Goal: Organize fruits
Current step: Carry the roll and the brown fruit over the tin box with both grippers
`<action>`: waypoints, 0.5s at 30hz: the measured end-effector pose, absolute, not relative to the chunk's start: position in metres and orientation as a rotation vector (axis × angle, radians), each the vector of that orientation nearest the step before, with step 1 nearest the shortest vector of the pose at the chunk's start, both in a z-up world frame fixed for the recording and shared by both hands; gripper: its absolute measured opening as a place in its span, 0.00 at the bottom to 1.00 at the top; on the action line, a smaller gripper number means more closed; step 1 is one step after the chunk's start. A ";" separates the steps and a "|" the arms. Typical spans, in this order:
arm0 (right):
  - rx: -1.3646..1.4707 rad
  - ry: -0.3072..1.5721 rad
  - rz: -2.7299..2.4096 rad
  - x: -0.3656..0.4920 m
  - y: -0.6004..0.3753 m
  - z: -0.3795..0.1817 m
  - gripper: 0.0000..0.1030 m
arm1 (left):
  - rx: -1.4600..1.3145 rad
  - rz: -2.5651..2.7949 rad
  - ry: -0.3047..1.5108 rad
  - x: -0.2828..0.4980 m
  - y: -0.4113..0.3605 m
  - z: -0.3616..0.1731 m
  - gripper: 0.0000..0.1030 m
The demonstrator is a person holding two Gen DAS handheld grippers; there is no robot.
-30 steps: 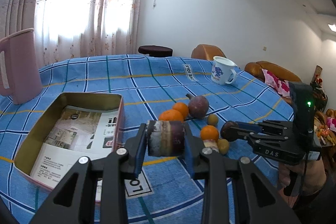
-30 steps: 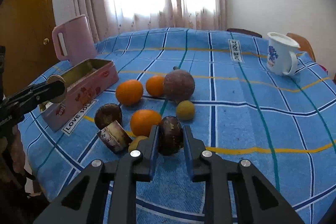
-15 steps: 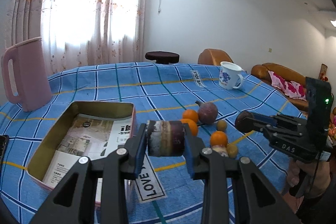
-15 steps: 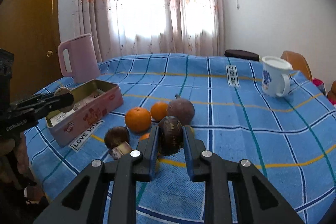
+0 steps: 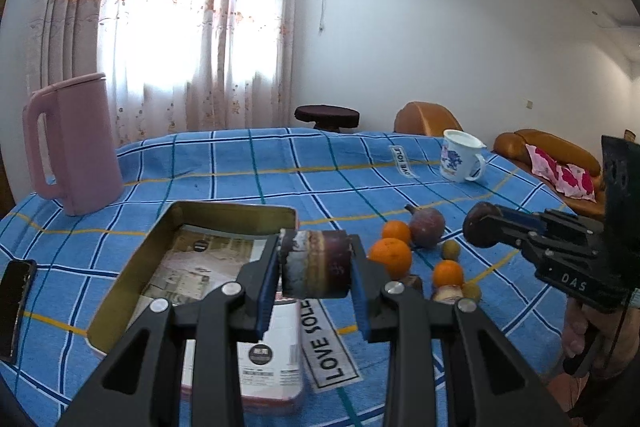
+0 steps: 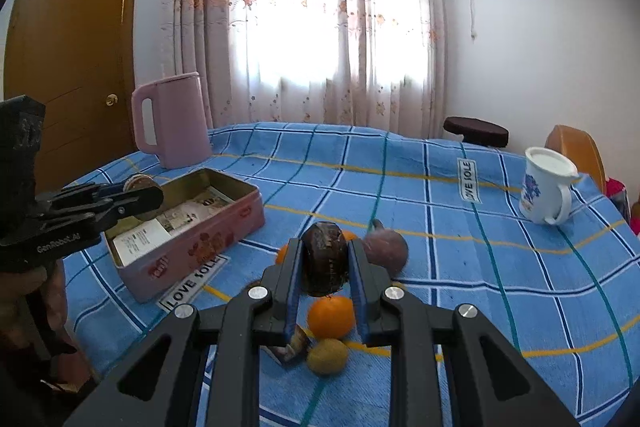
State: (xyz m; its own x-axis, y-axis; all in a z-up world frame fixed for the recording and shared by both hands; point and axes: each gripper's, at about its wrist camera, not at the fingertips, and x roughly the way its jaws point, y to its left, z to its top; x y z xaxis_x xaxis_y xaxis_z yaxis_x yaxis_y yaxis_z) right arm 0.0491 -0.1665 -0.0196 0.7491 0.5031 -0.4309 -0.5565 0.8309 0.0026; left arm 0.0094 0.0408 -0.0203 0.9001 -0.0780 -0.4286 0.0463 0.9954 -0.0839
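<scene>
Blue checked cloth covered the table as two hand-held grippers each carried a piece of fruit above it. The left gripper, at lower centre of its own view, was clamped on a cut chunk of dark purple fruit, held over the near end of the open pink tin lined with printed paper. The right gripper, lower centre of its own view, was closed on a dark brown round fruit raised clear of the cloth. Beneath and beyond it lay the loose fruit: an orange, a small yellow-green fruit touching the orange's near side, a cut piece at their left, and a large purple fruit farther back. A pink jug stood at the upper left of the table, a white mug at far right. A dark phone lay at the left edge of the left view.
</scene>
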 end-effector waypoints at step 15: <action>-0.241 0.397 0.725 0.061 -0.078 0.009 0.23 | -0.081 0.031 0.495 0.025 0.089 -0.029 0.33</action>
State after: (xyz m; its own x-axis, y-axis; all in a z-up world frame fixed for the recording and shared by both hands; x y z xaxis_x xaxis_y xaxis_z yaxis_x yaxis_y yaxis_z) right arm 0.0606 -0.0784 0.0086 0.6792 0.5934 -0.4319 -0.6833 0.7261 -0.0769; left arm 0.0247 0.0891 -0.0293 0.8795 0.0098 -0.4759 -0.0493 0.9963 -0.0706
